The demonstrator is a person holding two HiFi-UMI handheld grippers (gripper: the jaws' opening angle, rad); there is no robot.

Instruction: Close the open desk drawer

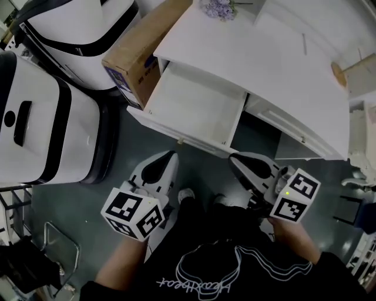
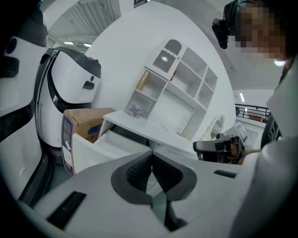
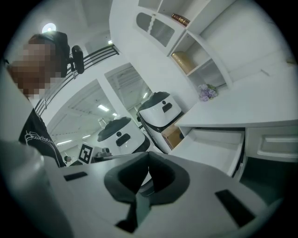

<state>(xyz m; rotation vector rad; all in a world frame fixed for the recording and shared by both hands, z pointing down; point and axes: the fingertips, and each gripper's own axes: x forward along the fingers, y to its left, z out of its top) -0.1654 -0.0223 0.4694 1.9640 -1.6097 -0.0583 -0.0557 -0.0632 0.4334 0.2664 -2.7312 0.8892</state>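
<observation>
The white desk (image 1: 276,64) stands ahead, and its left drawer (image 1: 197,106) is pulled out toward me; the inside looks bare. The drawer's front panel (image 1: 176,136) faces my grippers. In the head view my left gripper (image 1: 167,157) hangs just short of that panel, shut on nothing. Level with it, below the drawer's right corner, is my right gripper (image 1: 236,160), also shut and holding nothing. In the left gripper view the drawer (image 2: 100,146) lies beyond the closed left gripper (image 2: 151,157). In the right gripper view the drawer (image 3: 216,146) sits right of the right gripper (image 3: 148,157).
A cardboard box (image 1: 138,56) leans against the desk's left side beside the drawer. Two large white machines (image 1: 41,123) (image 1: 82,29) stand at the left. Purple flowers (image 1: 218,8) sit on the desktop. A shelf unit (image 2: 177,88) rises behind the desk. A metal frame (image 1: 59,253) stands lower left.
</observation>
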